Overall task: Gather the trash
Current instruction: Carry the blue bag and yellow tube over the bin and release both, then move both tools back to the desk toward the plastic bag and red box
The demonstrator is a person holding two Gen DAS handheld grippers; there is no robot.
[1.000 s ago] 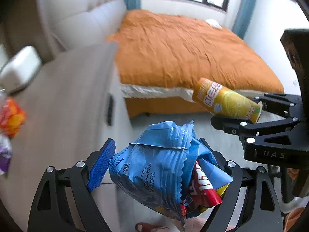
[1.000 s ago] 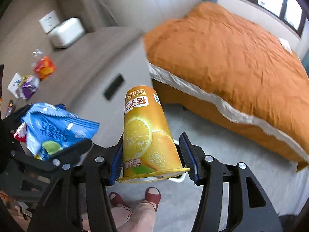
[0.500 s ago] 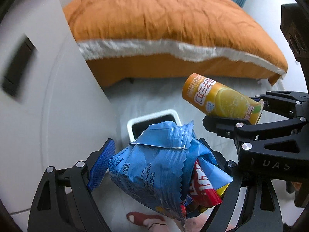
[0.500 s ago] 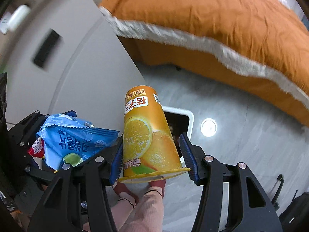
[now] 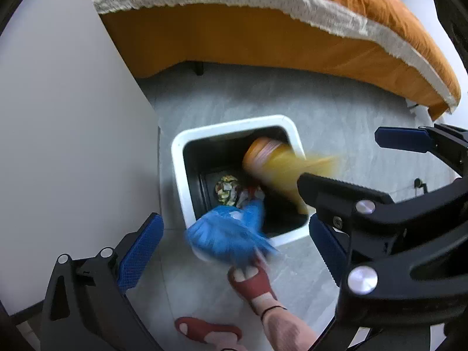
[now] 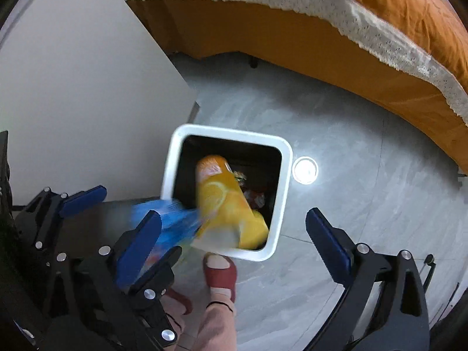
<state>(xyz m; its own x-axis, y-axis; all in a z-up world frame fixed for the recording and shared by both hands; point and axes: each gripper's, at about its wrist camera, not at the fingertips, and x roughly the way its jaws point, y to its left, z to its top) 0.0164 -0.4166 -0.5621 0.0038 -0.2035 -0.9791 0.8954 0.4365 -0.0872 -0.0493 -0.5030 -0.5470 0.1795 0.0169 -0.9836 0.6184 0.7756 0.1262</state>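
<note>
left gripper (image 5: 237, 248): black frame, silver screw heads, blue ribbed pads (image 5: 140, 251)
right gripper (image 6: 234, 242): matching black frame, blue pads (image 6: 329, 247), screws at 4 o'clock
footwear: red open-toed slippers (image 5: 254, 283) at 6 o'clock
ankle: thin dark band (image 6: 219, 304)

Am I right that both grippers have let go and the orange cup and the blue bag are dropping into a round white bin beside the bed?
Nearly: the white bin is square with rounded corners, not round, as the right wrist view shows. The orange cup and blue bag are indeed free of the opening fingers, blurred over the bin.
</note>
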